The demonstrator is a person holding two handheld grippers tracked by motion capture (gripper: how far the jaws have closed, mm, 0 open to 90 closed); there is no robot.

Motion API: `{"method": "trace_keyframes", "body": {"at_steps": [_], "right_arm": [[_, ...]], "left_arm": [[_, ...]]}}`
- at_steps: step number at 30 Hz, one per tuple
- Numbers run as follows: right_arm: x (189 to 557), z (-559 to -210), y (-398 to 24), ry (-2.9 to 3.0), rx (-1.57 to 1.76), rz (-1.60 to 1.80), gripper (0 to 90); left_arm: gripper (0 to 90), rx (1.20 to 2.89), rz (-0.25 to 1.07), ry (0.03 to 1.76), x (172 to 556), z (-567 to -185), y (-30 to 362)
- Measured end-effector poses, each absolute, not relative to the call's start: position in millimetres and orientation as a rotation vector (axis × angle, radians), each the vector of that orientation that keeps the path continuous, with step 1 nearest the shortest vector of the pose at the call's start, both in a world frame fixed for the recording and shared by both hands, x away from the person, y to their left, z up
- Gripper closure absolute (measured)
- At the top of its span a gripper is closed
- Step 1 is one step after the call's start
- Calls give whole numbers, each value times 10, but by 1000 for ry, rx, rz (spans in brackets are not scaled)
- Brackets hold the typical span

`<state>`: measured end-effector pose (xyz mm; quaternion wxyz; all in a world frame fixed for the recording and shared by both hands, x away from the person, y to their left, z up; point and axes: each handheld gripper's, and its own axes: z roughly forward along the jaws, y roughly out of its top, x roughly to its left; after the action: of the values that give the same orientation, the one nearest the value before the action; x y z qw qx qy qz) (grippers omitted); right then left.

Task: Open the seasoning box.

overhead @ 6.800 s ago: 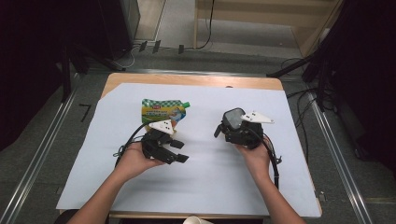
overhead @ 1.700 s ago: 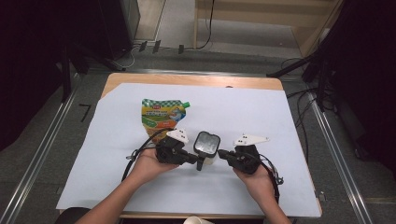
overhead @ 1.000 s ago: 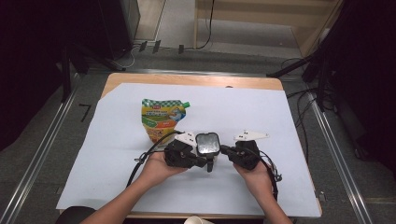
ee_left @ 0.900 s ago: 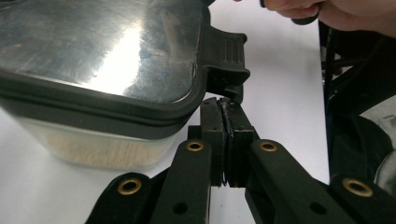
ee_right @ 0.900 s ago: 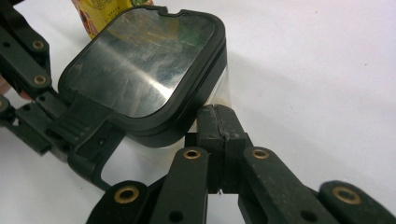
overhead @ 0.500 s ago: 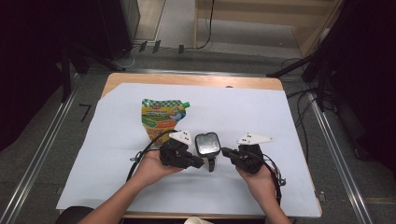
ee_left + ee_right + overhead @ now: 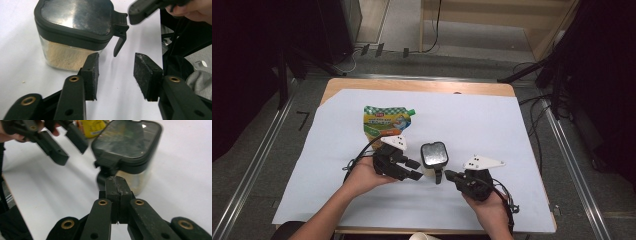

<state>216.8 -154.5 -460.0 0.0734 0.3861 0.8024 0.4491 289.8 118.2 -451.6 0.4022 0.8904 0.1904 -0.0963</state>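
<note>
High view — bare sheet (image 7: 532, 130) around jar (image 7: 433, 154)

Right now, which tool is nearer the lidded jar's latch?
Right. The right tool, jaws shut, sits just below the latch of the jar. The left tool, jaws just opened with nothing between, is off to the jar's left.

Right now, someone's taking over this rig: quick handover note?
Left hand-held gripper: open, jaws have just been opening, nothing between them; it sits just beside the container.
Right hand-held gripper: shut, empty, tips at the latch tab on the container's front.
Container: upright mid-table on the white sheet, dark lid on, pale granules inside.
Sauce pouch: lies flat behind the container, untouched.
Done: container set down and released.
Left, likely: open the latch and deal with the pouch.
</note>
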Motion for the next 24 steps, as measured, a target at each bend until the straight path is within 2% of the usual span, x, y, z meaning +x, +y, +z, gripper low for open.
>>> {"method": "trace_keyframes", "body": {"at_steps": [9,24], "right_arm": [[2112,-4674,-1330,2461,1109,1345,900],[2154,-4781,-1193,2464,1108,1328,900]], "left_arm": [[459,2237,-224,490,2934,-4526,1233],[422,2239,-225,497,2960,-4541,1246]]}}
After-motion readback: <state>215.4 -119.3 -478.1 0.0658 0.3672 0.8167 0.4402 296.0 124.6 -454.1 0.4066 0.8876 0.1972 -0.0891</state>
